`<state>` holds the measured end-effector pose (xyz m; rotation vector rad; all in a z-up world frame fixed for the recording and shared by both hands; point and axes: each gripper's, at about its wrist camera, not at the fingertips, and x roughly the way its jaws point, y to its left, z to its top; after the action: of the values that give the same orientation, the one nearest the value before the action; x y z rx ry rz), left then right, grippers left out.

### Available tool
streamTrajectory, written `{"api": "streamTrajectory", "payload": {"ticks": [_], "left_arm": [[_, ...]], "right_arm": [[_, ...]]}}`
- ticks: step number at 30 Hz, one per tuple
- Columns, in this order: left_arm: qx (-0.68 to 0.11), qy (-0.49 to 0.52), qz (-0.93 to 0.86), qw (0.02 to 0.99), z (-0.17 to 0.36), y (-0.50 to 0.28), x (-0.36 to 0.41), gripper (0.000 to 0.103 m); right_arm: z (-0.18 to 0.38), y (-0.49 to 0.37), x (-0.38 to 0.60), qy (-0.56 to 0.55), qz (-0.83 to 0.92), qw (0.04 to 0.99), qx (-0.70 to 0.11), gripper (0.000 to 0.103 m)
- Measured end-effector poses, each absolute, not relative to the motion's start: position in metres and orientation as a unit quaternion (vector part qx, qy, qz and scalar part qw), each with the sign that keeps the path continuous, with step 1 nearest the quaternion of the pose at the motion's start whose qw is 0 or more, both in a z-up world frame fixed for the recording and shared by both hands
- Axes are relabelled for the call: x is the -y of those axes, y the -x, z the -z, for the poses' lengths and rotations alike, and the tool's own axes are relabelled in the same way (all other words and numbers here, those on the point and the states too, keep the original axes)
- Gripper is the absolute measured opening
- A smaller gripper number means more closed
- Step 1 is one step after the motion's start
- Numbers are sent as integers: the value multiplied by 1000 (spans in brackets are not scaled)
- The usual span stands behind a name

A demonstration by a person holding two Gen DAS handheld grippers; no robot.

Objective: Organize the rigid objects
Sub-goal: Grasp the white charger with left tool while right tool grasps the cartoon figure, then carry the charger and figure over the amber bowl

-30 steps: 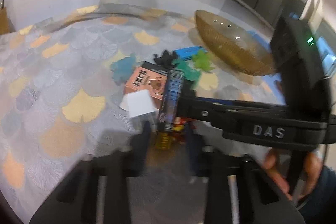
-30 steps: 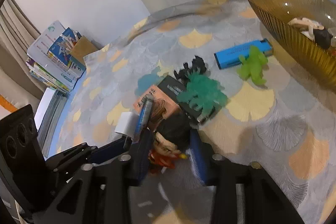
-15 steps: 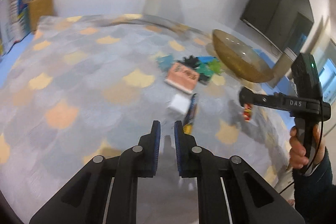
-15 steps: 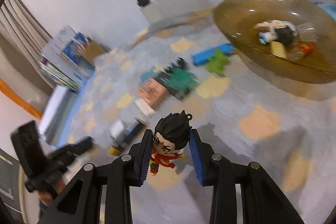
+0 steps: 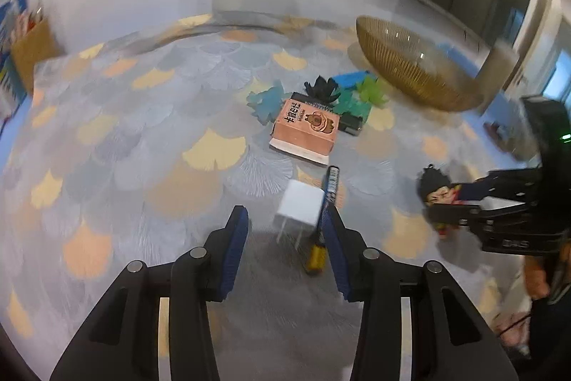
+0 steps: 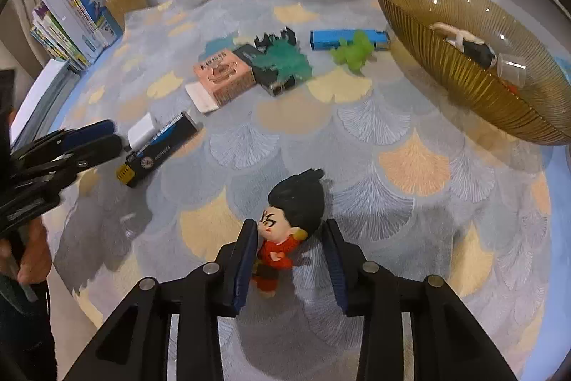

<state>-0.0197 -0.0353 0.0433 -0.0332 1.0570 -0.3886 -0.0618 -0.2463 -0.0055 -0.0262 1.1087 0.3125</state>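
Broadly, a round table (image 6: 410, 116) under a fan-patterned cloth filled both views, with an amber ribbed bowl (image 6: 464, 77) at its far right edge holding a few small things. Books (image 6: 71, 20) stood at the far left. Near the middle lay a pink box (image 6: 223, 75) against a black box (image 6: 271, 74), a teal toy (image 6: 285, 61) on the latter, with a green toy (image 6: 353, 54) and a blue bar (image 6: 342, 38) beyond. Nearer the left side, a white cube (image 5: 301, 204) lay just beside a dark battery (image 5: 326, 202). The left gripper (image 5: 285, 245) had just been opening; its jaws stood apart with nothing between them, the right finger (image 5: 337, 256) close by the battery, though contact was unclear. The right gripper (image 6: 291, 259) held a doll (image 6: 289, 224) with black hair and red clothes above the cloth near the table's front edge, its left finger (image 6: 244, 268) against the doll and a small gap visible at the right one.
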Motion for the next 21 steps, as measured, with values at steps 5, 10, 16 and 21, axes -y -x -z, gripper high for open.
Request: {"api": "streamTrajectory", "payload": {"ticks": [5, 10, 16, 21], "left_arm": [[-509, 4, 193, 839, -36, 5, 38, 40], [-519, 4, 188, 834, -25, -8, 39, 40], [-514, 12, 168, 841, -23, 0, 30, 25], [-509, 56, 153, 845, -26, 13, 3, 25]], "right_arm": [[7, 66, 252, -3, -160, 841, -517, 45], [6, 66, 253, -18, -164, 843, -512, 51], [9, 66, 243, -42, -148, 854, -497, 59], [6, 72, 229, 5, -81, 879, -470, 32]]}}
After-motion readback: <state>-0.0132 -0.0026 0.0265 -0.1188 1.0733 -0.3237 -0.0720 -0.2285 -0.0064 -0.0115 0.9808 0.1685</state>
